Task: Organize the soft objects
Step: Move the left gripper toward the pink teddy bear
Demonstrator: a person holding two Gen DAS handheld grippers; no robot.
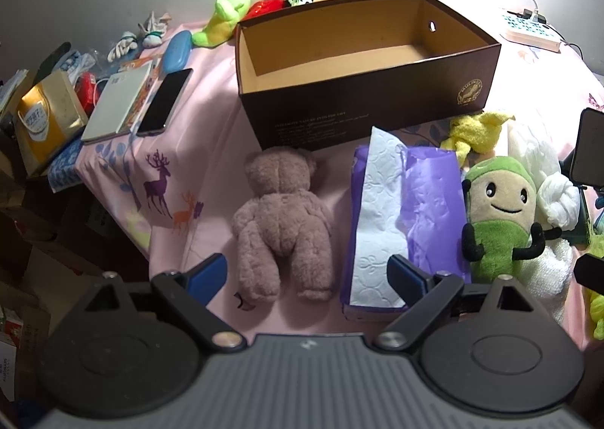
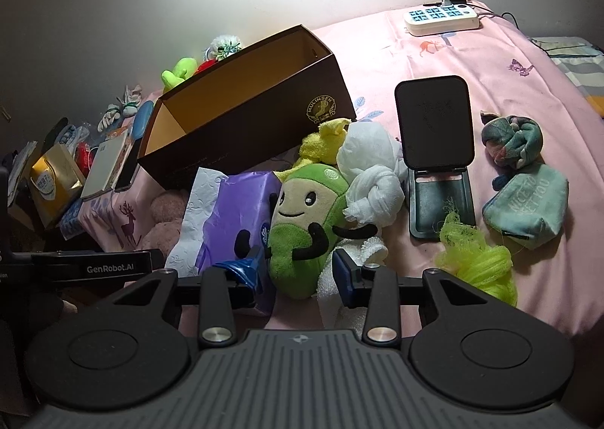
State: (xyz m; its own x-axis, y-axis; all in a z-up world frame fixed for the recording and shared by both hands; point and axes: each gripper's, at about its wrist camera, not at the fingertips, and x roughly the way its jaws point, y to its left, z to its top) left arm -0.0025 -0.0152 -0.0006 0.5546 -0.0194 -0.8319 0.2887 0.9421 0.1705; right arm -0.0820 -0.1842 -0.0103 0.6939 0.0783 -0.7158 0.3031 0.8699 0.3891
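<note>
Blown-out glare above, dim vignetted fisheye edges

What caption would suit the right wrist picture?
Open right gripper straddling a green smiling plush toy before an empty brown cardboard box.

Fuzzy matt plush on the brown teddy bear. Short, smooth plush on the green doll. Crinkled glossy purple plastic round the tissue pack, with soft embossed paper tissue on top. Matt dark cardboard outside the box, plain tan card inside. Smooth printed pink cotton on the bed sheet. Knotted white cloth, slightly rough. Frizzy neon-green mesh scrubber. Matt black plastic on the right claw, with blue rubbery pads.
</note>
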